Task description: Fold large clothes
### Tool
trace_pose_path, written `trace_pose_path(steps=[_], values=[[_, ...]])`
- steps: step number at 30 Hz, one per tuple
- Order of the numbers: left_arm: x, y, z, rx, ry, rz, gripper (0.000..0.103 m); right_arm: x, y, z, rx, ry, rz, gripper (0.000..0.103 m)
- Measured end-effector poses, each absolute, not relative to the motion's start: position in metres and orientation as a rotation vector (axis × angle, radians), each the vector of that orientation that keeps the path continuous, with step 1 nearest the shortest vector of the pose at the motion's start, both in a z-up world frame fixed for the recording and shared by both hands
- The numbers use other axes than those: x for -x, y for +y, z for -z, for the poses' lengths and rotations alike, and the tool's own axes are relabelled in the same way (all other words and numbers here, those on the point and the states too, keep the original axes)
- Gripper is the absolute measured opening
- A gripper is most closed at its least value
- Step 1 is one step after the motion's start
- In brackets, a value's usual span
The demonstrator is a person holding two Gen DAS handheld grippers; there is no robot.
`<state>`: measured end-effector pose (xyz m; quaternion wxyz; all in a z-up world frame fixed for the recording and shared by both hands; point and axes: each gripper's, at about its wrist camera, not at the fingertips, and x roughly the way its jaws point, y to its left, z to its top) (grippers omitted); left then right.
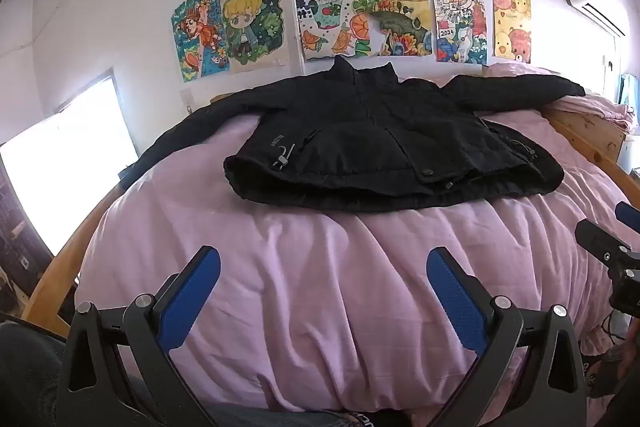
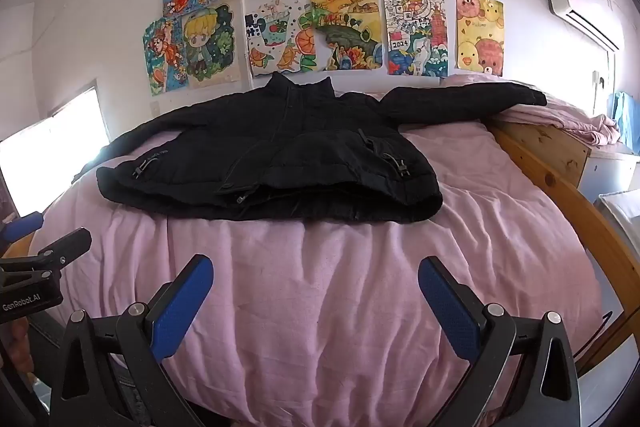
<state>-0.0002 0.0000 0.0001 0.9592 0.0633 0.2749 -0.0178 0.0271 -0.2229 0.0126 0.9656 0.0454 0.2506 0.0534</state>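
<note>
Black jacket (image 1: 384, 135) lies flat, front up, on the pink duvet (image 1: 320, 267) toward the far end of the bed, collar nearest the wall. Both sleeves spread outward; one runs off toward the window (image 1: 68, 163) side, the other reaches over the pink bedding by the wooden bed frame (image 2: 560, 179). Hem faces the cameras, slightly bunched.

Left gripper (image 1: 322, 287): jaws spread wide, nothing between them, held over bare duvet at the near end, well apart from the jacket.

Right gripper (image 2: 314, 291): likewise wide apart and holding nothing, over the duvet short of the hem.

Each gripper's tip shows at the edge of the other's view.

Children's drawings (image 2: 320, 7) cover the wall above the collar. White unit (image 2: 580, 7) high on the wall, probably an air conditioner; fisheye distortion blurs it.
</note>
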Motion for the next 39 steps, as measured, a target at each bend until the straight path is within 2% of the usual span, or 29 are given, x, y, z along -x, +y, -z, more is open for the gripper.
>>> trace_pose_path(steps=[39], values=[[-0.0006, -0.0006, 0.0001, -0.139, 0.553, 0.030, 0.102, -0.0270, -0.2233, -0.0158, -0.100, 0.503, -0.111, 0.103]])
